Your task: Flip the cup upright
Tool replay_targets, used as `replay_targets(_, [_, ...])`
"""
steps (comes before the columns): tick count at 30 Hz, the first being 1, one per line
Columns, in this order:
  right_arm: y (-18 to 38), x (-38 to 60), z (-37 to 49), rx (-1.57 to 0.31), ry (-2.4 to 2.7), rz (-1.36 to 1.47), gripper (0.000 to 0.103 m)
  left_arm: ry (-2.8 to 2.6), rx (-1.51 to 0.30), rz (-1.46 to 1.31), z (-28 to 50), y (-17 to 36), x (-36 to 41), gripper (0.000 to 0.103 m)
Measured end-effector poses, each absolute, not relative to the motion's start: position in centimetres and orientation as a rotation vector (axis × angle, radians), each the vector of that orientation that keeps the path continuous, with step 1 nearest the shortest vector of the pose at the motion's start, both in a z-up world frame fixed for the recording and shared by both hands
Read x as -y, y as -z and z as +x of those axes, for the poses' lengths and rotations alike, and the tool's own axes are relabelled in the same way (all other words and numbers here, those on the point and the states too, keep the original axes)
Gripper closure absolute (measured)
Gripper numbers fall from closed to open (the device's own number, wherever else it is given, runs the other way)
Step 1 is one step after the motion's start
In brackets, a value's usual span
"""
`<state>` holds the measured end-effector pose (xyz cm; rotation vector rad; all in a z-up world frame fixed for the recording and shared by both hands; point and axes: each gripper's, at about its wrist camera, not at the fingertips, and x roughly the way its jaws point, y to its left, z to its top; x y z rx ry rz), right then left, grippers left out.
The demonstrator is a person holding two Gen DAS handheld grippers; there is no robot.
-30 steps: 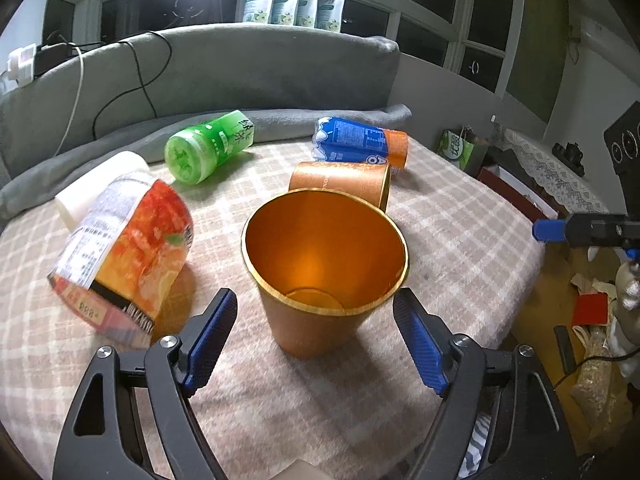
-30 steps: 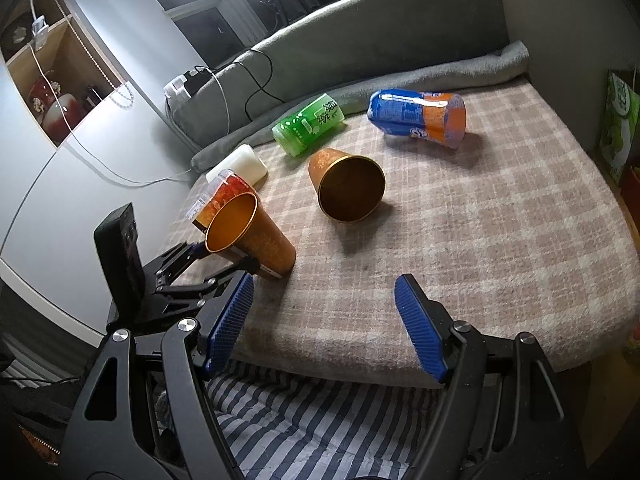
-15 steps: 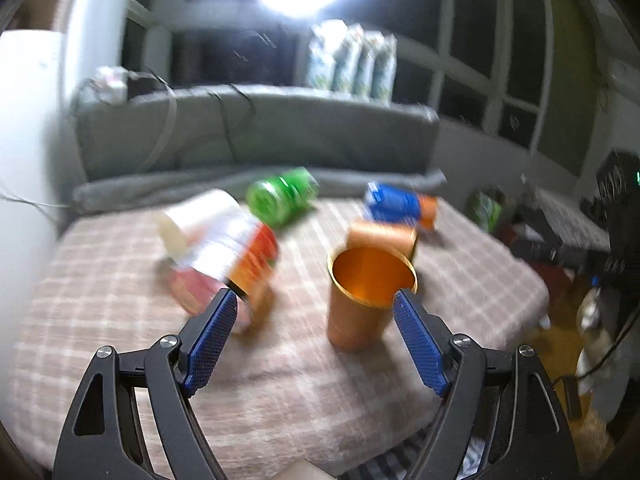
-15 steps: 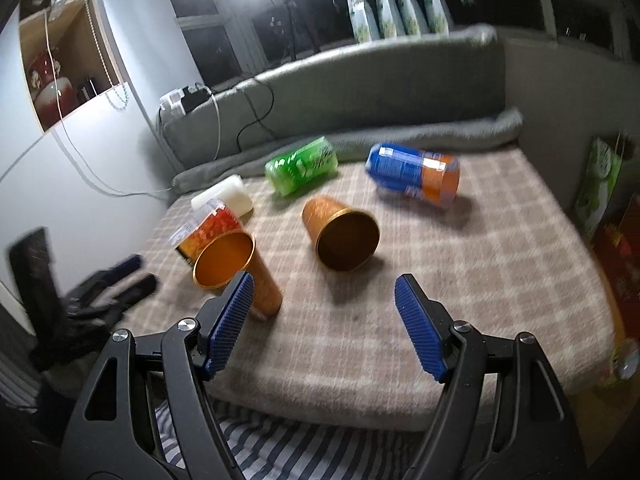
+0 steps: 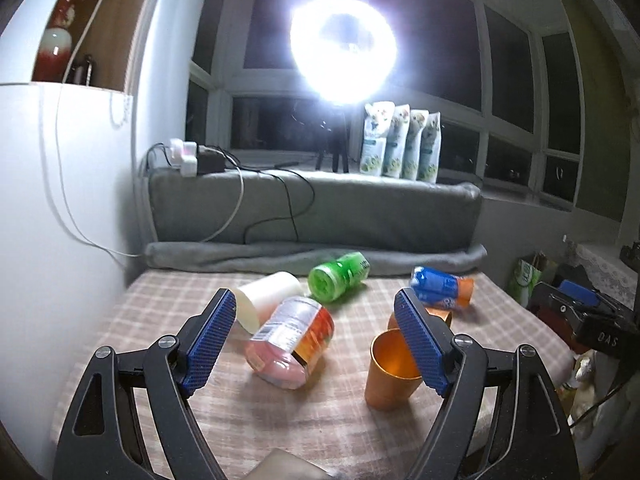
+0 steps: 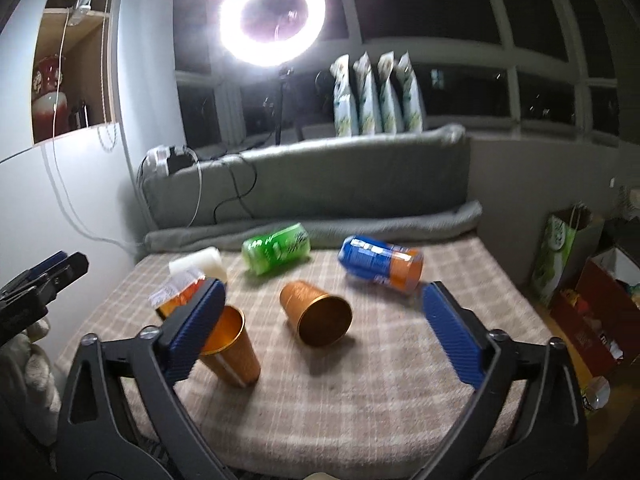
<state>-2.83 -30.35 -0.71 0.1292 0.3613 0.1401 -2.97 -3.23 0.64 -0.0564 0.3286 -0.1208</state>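
Plaid bed [image 6: 360, 392], two copper cups [image 6: 228, 350], three bottles [image 6: 276, 247]

The upright cup [image 6: 234, 350] and the lying cup [image 6: 316, 314] look like shiny orange metal, smooth inside. The checked blanket [image 6: 360, 392] is soft, matt cloth. The jar [image 5: 292, 342] is clear glossy plastic with a paper label. Both grippers' pads [image 5: 208, 338] are blue, ribbed rubber.
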Motion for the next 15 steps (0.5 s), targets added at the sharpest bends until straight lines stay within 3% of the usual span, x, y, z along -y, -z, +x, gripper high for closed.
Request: replay_targets(15, [0.76,29.72,-3.5,-0.314,-0.104,0.091,0.0,0.066,-0.288,-0.008,-3.78,-0.98,4.14,0.021])
